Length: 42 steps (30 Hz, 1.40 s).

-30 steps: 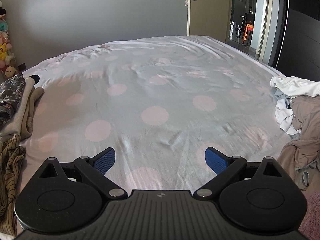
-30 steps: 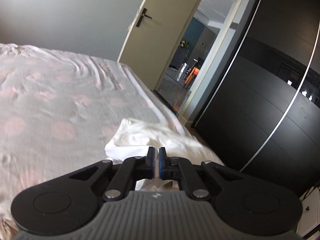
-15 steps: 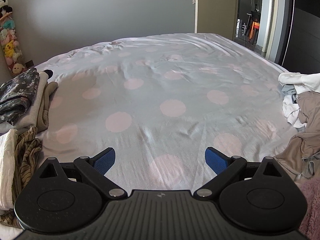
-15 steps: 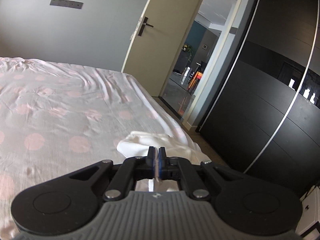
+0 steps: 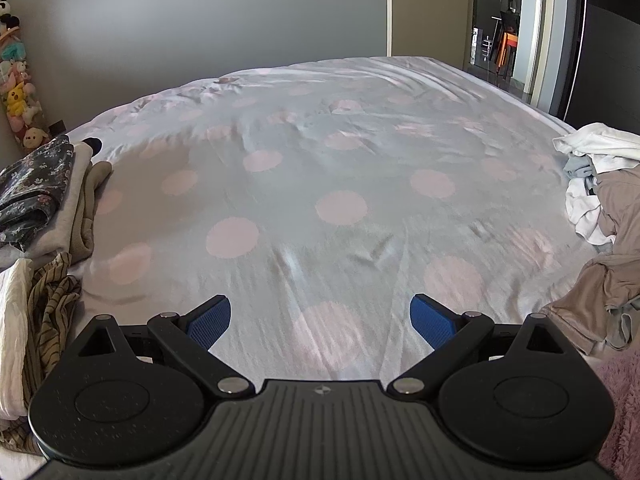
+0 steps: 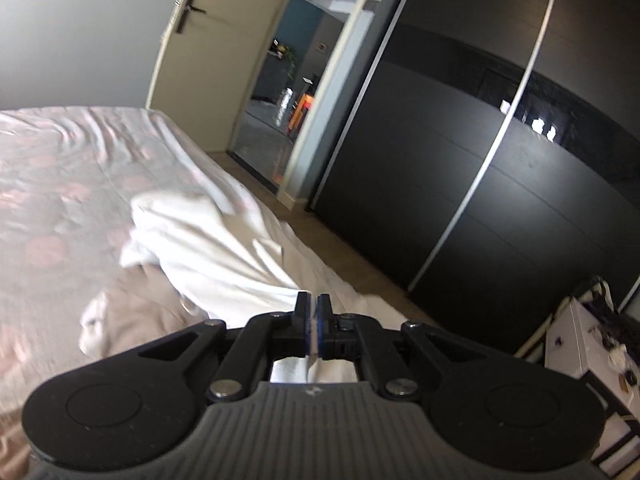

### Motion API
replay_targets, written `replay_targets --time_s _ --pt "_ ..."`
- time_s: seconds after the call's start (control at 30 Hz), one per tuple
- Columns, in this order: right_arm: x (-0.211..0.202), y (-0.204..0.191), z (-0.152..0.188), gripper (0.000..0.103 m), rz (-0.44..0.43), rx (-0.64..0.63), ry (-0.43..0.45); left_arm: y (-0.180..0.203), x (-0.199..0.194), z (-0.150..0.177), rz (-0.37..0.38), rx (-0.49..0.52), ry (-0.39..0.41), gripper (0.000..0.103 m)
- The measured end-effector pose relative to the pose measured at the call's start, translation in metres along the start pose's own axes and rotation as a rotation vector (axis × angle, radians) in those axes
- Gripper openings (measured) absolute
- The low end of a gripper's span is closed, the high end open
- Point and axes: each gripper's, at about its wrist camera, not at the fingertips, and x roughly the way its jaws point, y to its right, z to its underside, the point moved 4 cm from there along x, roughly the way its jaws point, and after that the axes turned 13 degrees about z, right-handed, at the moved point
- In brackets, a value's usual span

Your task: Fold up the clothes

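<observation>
My right gripper [image 6: 313, 304] is shut on an edge of a white garment [image 6: 208, 248], and a strip of white cloth shows between its pads. The garment stretches from the gripper back to the pile at the bed's right edge, over a beige garment [image 6: 132, 312]. In the left wrist view that pile, white garment [image 5: 600, 144] and beige garment [image 5: 616, 248], lies at the far right. My left gripper [image 5: 320, 312] hangs open over the spotted bedsheet [image 5: 320, 160], with nothing between its blue pads [image 5: 210, 322].
Folded clothes [image 5: 36, 188] and a striped garment [image 5: 52, 308] lie along the bed's left side. Plush toys [image 5: 16, 92] hang on the left wall. A dark wardrobe [image 6: 480, 160], an open doorway [image 6: 280, 100] and a white drawer unit [image 6: 580, 360] stand right of the bed.
The right gripper has swung to the right with the white garment, drawing it out of the pile. The left gripper stays open and has hardly moved.
</observation>
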Motion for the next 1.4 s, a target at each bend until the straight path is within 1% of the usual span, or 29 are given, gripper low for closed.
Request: replay_targets --time_s 0.17,0.33,0.43,0.53,0.67,0.73,0.83,0.9,0.97,1.03,1.1,1.23,1.27,1.4 --pt "0.022 0.021 0.043 0.004 0.065 0.010 -0.107 0.000 0.004 0.001 -0.009 -0.010 -0.008 0.098" --pt "0.030 0.034 0.076 0.004 0.097 -0.014 -0.176 0.003 0.009 0.003 -0.008 -0.001 -0.021 0.098" --pt "0.031 0.034 0.095 0.004 0.097 -0.047 -0.215 0.006 0.013 0.004 -0.004 0.007 -0.029 0.098" --pt "0.030 0.035 0.116 0.004 0.071 -0.053 -0.268 0.007 0.016 0.005 -0.007 0.017 -0.037 0.098" --pt "0.024 0.036 0.134 0.004 0.023 -0.031 -0.303 0.006 0.021 0.007 -0.009 0.014 -0.050 0.098" --pt "0.019 0.037 0.134 0.006 -0.011 -0.007 -0.296 0.004 0.023 0.007 -0.010 0.008 -0.054 0.098" --pt "0.008 0.035 0.123 0.017 -0.053 -0.003 -0.241 0.003 0.026 0.008 -0.012 0.006 -0.059 0.098" --pt "-0.003 0.033 0.113 0.038 -0.079 -0.002 -0.193 0.003 0.028 0.007 -0.012 0.003 -0.062 0.098" --pt "-0.013 0.030 0.100 0.044 -0.099 0.000 -0.143 0.002 0.031 0.007 -0.010 -0.001 -0.066 0.098" --pt "-0.014 0.031 0.087 0.049 -0.118 -0.001 -0.103 0.001 0.036 0.008 -0.008 -0.004 -0.076 0.098" --pt "-0.015 0.028 0.074 0.058 -0.139 0.004 -0.073 0.001 0.042 0.009 -0.006 -0.003 -0.088 0.098" --pt "-0.001 0.018 0.050 0.066 -0.152 -0.003 -0.023 0.002 0.053 0.012 -0.005 0.007 -0.116 0.098" --pt "0.004 0.014 0.043 0.069 -0.154 -0.005 -0.013 0.001 0.055 0.012 -0.006 0.008 -0.123 0.098" --pt "0.022 -0.004 0.021 0.070 -0.177 -0.010 0.017 -0.002 0.064 0.013 -0.018 0.008 -0.144 0.098"
